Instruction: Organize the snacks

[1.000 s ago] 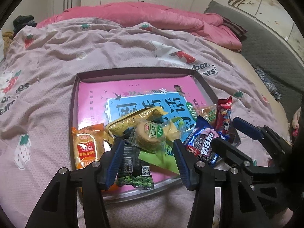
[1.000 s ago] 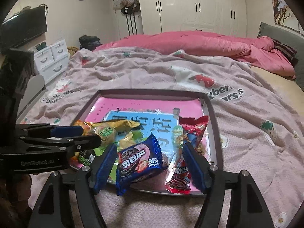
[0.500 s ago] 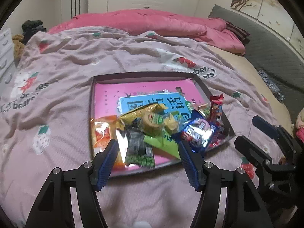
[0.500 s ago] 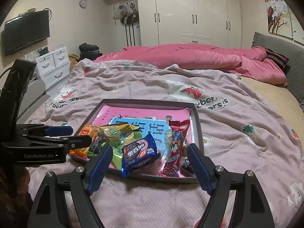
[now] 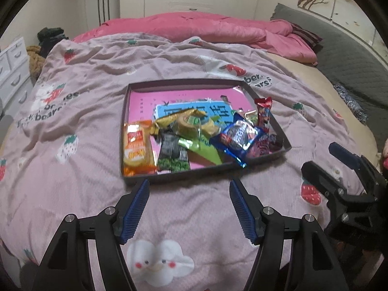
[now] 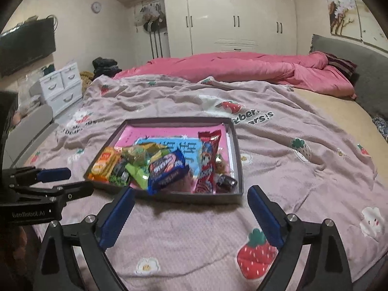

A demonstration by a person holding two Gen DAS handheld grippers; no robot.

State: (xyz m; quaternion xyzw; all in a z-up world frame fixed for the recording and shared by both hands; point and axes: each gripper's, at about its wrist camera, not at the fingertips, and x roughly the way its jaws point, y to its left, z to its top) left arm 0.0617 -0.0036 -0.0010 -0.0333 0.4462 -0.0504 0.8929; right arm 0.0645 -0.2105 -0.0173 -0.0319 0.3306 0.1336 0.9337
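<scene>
Left gripper (image 5: 189, 189) stands with its blue-padded jaws apart and empty over the bedspread, short of the shallow dark cardboard tray (image 5: 264, 101); a second ago those pads straddled the green packets inside, so it has backed off while its jaws have just been opening. Right gripper (image 6: 191, 196) has likewise drawn away, its jaws opening wider still, nothing between them. The crinkly foil snack packets (image 5: 191, 138) all lie heaped in the tray's near half, orange at left, blue biscuit pack (image 6: 167, 169) and red wrapper toward the right; gathering looks finished. Tray rests on a pink strawberry-print blanket (image 5: 84, 101). Beyond: rumpled pink quilt (image 6: 242, 65), white wardrobes (image 6: 237, 14).
</scene>
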